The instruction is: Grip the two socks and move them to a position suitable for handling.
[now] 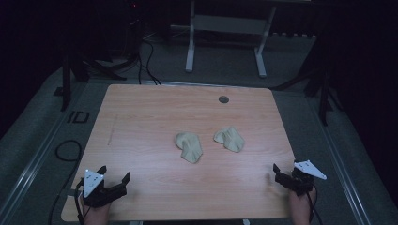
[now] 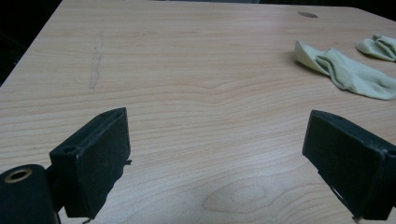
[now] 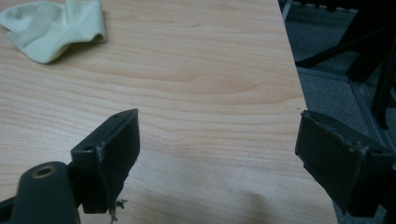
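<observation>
Two pale green socks lie crumpled near the middle of the wooden table [image 1: 141,117]: one sock [image 1: 189,146] on the left, the other sock [image 1: 229,138] just right of it. My left gripper [image 1: 114,174] rests at the table's front left corner, open, with nothing between its jaws. In the left gripper view that gripper [image 2: 215,121] faces bare wood, with the nearer sock [image 2: 345,70] and the farther sock [image 2: 379,46] ahead to the right. My right gripper [image 1: 278,172] sits at the front right, also open and empty. In the right gripper view it [image 3: 218,116] hangs over the table's right edge, and a sock [image 3: 51,25] lies at the upper left.
A round cable hole [image 1: 223,99] sits near the table's far edge. Beyond the table stand a white desk frame [image 1: 225,37] and black stands [image 1: 324,89]. Cables [image 1: 68,150] trail over the grey floor on the left. The table's right edge [image 3: 299,93] drops to the floor.
</observation>
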`<control>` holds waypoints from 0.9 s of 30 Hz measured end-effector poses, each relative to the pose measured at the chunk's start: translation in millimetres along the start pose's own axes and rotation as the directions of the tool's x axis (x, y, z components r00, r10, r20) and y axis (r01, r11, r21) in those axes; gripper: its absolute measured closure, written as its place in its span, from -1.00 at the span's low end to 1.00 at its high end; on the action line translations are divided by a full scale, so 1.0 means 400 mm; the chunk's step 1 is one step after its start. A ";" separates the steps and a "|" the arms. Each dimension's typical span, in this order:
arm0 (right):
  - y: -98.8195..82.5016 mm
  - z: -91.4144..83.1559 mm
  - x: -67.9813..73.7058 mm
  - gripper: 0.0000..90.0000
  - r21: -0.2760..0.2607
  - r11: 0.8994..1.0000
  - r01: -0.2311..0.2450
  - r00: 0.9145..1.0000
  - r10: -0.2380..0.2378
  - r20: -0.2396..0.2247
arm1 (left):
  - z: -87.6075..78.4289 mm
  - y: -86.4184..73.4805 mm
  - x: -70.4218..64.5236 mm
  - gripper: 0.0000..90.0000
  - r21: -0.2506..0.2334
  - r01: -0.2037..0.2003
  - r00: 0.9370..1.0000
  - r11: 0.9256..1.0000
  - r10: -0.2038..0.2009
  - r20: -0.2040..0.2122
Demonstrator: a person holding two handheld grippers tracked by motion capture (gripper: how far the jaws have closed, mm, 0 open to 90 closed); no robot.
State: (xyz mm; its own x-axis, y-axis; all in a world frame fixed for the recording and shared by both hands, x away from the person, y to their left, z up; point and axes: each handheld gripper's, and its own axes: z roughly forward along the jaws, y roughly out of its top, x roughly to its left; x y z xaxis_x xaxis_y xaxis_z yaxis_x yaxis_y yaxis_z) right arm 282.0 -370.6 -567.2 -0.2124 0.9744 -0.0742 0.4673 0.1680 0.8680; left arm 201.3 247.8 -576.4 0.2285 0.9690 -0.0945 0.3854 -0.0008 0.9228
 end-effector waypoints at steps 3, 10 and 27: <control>0.001 0.002 -0.001 -0.69 0.011 1.000 0.002 1.000 -0.002 -0.003 | 0.000 0.000 0.000 -0.83 0.007 -0.002 1.000 1.000 0.002 0.000; 0.013 0.002 0.002 -0.69 0.060 0.998 0.008 0.998 -0.005 -0.056 | 0.000 0.004 -0.005 -0.83 0.023 -0.025 1.000 0.999 0.026 -0.011; 0.100 0.070 0.110 -0.71 0.162 0.987 0.012 0.958 0.035 -0.284 | 0.005 0.001 -0.027 -0.83 0.074 -0.039 0.999 0.997 0.039 0.013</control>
State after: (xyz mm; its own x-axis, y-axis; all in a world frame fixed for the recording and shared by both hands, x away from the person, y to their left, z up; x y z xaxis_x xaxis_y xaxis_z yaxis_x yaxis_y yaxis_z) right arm 315.4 -316.8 -549.3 -0.4307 0.8971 0.0987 0.5977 0.2016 0.7760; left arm 200.8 236.7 -575.7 0.2546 0.9649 -0.0637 0.4409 -0.0572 0.8957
